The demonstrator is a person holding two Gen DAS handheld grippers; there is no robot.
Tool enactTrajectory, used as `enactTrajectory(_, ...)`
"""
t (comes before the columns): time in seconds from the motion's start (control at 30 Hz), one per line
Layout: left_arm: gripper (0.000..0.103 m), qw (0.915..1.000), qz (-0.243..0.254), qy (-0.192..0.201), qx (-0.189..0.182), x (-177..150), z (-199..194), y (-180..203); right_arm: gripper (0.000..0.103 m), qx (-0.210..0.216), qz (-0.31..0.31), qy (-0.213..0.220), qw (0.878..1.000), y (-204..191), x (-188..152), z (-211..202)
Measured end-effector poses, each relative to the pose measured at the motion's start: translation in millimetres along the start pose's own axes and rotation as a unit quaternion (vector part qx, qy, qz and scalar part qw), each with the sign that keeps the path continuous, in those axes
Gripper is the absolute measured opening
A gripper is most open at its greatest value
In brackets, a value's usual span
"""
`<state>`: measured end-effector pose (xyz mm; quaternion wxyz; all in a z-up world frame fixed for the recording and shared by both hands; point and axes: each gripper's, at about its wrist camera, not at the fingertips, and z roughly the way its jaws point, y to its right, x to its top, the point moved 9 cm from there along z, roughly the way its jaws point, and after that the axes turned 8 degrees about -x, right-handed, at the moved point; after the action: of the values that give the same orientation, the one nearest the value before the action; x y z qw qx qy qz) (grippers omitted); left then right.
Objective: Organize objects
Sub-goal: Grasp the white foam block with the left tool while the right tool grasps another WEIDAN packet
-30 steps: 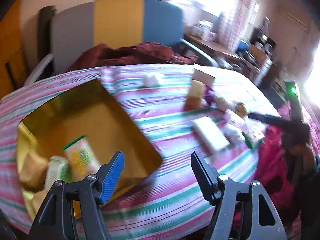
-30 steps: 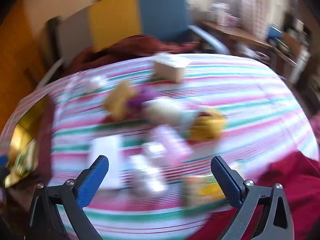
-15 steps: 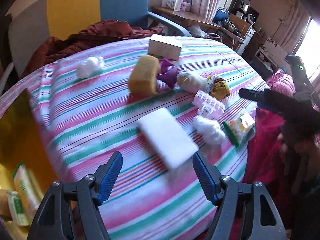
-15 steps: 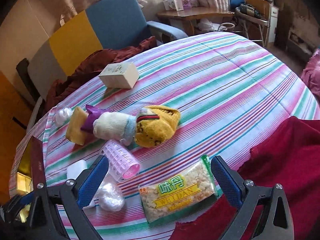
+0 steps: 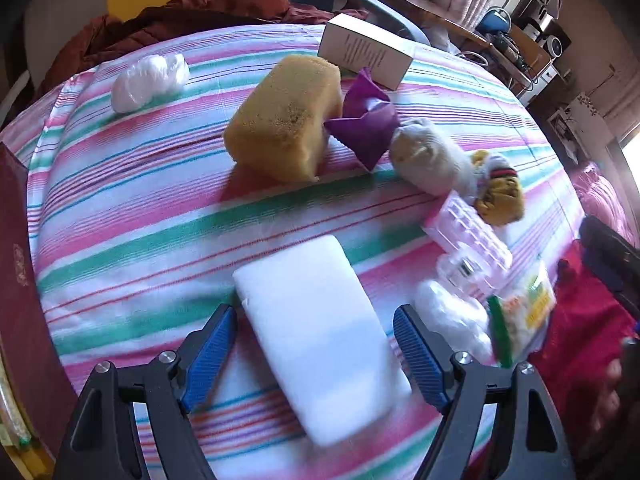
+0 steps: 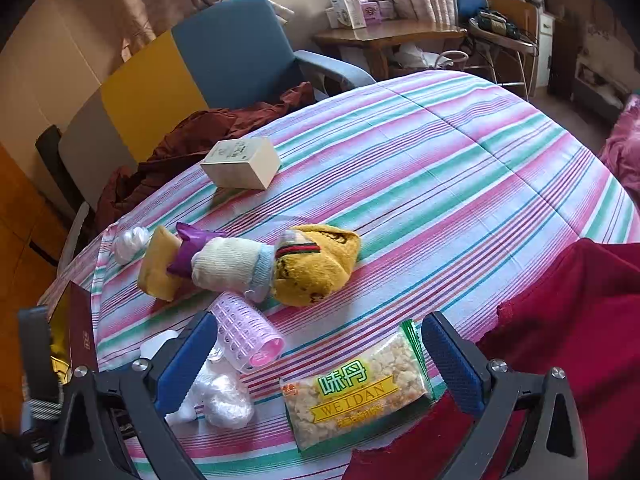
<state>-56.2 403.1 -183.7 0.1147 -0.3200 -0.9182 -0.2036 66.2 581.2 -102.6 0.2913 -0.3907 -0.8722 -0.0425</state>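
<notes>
My left gripper (image 5: 316,354) is open, its fingers on either side of a white rectangular block (image 5: 316,332) lying on the striped cloth. Beyond it lie a yellow sponge (image 5: 284,118), a purple paper piece (image 5: 366,120), a cream sock roll (image 5: 430,156), a yellow sock (image 5: 500,200), a pink hair roller (image 5: 468,236) and a cardboard box (image 5: 366,50). My right gripper (image 6: 320,360) is open above a snack packet (image 6: 358,390), with the pink roller (image 6: 246,332) by its left finger.
A dark red box wall (image 5: 24,280) stands at the left table edge. A white plastic wad (image 5: 148,76) lies at the back left, another (image 6: 220,398) near the right gripper. A chair (image 6: 224,64) with dark red cloth stands behind; red fabric (image 6: 568,320) covers the near right edge.
My left gripper swung right from the gold-lined box and came down around the white block. My right gripper moved closer to the snack packet. Both stayed open.
</notes>
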Motion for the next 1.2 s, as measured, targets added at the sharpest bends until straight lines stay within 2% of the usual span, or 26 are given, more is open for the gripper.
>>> enactTrajectory(0.1,0.08,0.9985,0.051,0.006,0.02,-4,3,4,0.103,-0.001,0.0,-0.001,1.0,0,0,1)
enactTrajectory(0.17,0.08,0.9976,0.064,0.02,0.017,-8,0,4,0.103,-0.002,-0.001,-0.002,1.0,1,0,1)
enactTrajectory(0.33,0.072,0.9968,0.075,0.028,0.006,-13,-8,-4,0.103,-0.011,-0.001,-0.019,1.0,8,-3,7)
enactTrajectory(0.4,0.071,0.9963,0.08,0.032,0.004,-17,-12,-6,0.103,-0.013,-0.001,-0.041,0.999,12,-8,14)
enactTrajectory(0.57,0.07,0.996,0.083,0.034,0.004,-24,-16,-12,0.103,-0.005,-0.011,-0.082,0.997,16,-20,24)
enactTrajectory(0.67,0.07,0.9959,0.083,0.035,0.007,-27,-18,-13,0.103,0.003,-0.018,-0.091,0.996,14,-25,24)
enactTrajectory(0.83,0.07,0.996,0.082,0.036,0.002,-33,-20,-15,0.103,0.016,0.014,-0.099,0.995,19,-29,14)
enactTrajectory(0.93,0.07,0.9957,0.083,0.04,-0.006,-35,-21,-17,0.103,0.036,0.039,-0.109,0.993,21,-36,1)
enactTrajectory(1.03,0.071,0.9955,0.083,0.045,-0.008,-35,-21,-17,0.103,0.075,0.051,-0.13,0.987,12,-50,-2)
enactTrajectory(1.2,0.071,0.9956,0.079,0.047,-0.019,-35,-21,-18,0.103,0.097,0.077,-0.167,0.978,-1,-57,24)
